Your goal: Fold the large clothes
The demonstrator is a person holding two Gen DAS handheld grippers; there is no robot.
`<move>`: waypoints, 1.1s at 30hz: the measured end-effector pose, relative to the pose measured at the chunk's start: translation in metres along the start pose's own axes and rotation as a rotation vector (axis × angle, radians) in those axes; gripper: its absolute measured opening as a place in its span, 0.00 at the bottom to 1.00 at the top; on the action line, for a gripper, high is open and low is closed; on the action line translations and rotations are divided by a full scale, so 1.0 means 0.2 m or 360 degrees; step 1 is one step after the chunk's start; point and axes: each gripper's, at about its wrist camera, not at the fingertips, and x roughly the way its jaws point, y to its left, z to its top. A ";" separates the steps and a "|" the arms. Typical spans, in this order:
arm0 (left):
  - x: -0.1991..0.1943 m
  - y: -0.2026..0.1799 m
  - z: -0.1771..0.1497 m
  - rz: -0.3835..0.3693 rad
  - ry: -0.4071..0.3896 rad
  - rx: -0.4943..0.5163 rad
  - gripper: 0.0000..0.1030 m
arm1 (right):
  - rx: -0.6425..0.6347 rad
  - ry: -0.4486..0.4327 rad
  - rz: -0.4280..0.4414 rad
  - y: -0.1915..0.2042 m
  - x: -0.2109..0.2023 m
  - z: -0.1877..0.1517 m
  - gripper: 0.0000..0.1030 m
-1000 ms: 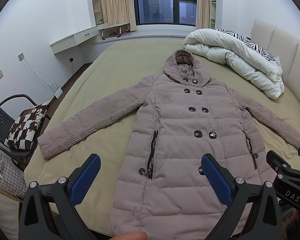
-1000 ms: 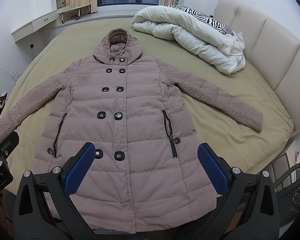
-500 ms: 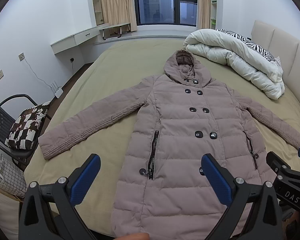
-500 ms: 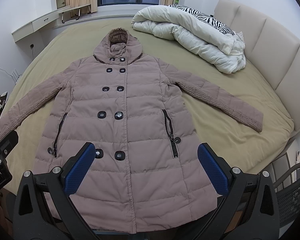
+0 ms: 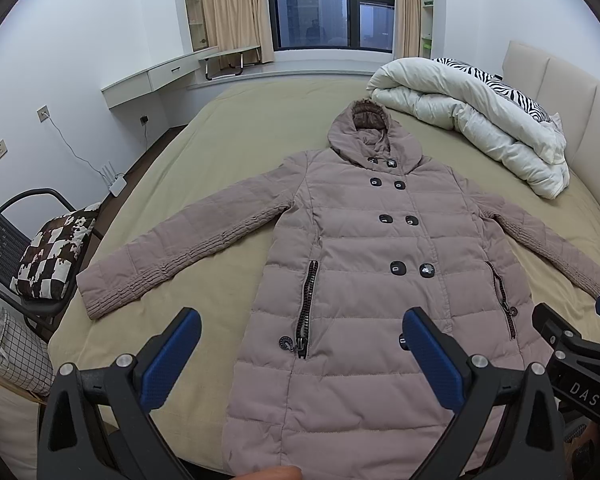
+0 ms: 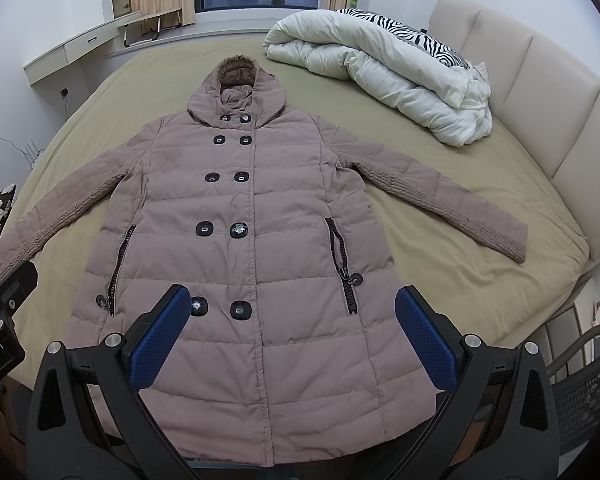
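- At the far left of the left wrist view we see a black chair [image 5: 4, 236] with a brown and white checked cushion [image 5: 54, 254] on it.
- Below the chair, in the lower left, sits a white checked bag [image 5: 14, 354].
- In the middle of both views we see the big pinkish-brown puffy coat [image 5: 364, 264] lying flat on the tan bed [image 5: 228, 136], front side up.
- The hood [image 5: 360, 132] points to the top of the frame, toward the window [image 5: 332, 4], and the hem is at the bottom.
- Both sleeves are spread out wide to the sides, and the black buttons are done up.
- Our left gripper [image 5: 300, 354] is at the bottom of the left wrist view. Its blue pads [image 5: 168, 358] are spread wide apart and hold nothing. It hangs above the lower part of the coat and does not touch it.
- Our right gripper [image 6: 290, 334] is at the bottom of the right wrist view. Its pads are spread wide too, with nothing between them, above the hem.
- In the upper right we see a rolled-up white quilt [image 6: 396, 76] with a zebra print cover [image 6: 412, 36] on the bed, well apart from the coat.
- At the right edge is the padded headboard [image 6: 532, 92].
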 end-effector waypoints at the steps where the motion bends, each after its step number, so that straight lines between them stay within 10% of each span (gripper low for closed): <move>1: 0.00 0.00 0.00 -0.0001 0.0000 0.0001 1.00 | 0.0000 0.0000 0.0001 0.00 0.00 0.00 1.00; 33: 0.00 0.00 0.00 0.0000 0.0000 0.0002 1.00 | 0.0005 0.0004 0.0004 -0.01 0.01 -0.01 1.00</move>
